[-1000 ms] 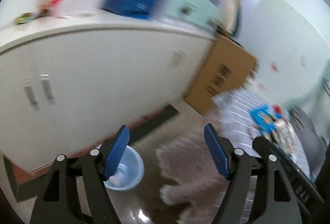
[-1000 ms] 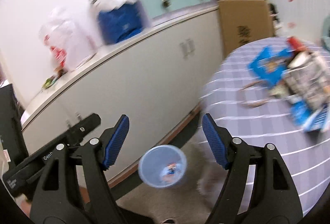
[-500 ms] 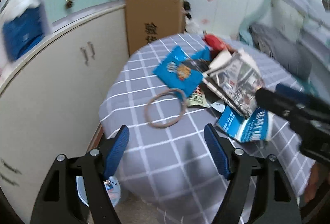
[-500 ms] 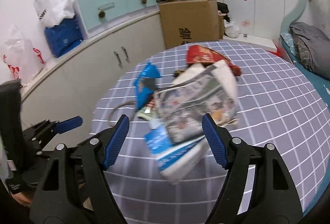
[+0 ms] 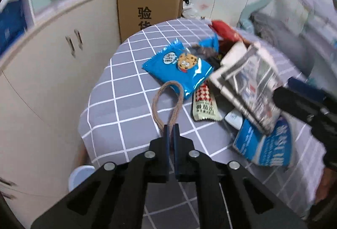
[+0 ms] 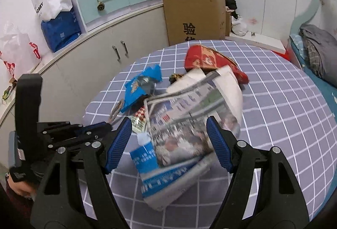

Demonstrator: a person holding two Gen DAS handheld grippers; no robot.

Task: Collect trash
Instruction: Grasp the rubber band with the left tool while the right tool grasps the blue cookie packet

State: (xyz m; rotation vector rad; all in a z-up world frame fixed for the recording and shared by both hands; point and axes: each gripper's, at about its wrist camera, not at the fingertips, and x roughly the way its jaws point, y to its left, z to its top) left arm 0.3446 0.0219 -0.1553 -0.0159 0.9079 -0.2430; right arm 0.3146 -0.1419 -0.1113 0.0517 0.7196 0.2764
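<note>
Fingers of the left gripper pinched together on the near end of a tan cord loop, evidently to lift it off the tabletop; right gripper wide, empty, poised over the newspaper. Wrappers beyond both grippers lie partly buried under the paper; motion blur smears its print, and the pale bin below the left fingers is cut off.

Glossy blue plastic snack packet; matt printed newspaper; rough braided cord loop; checked grey cloth over the surface; brown cardboard box.
</note>
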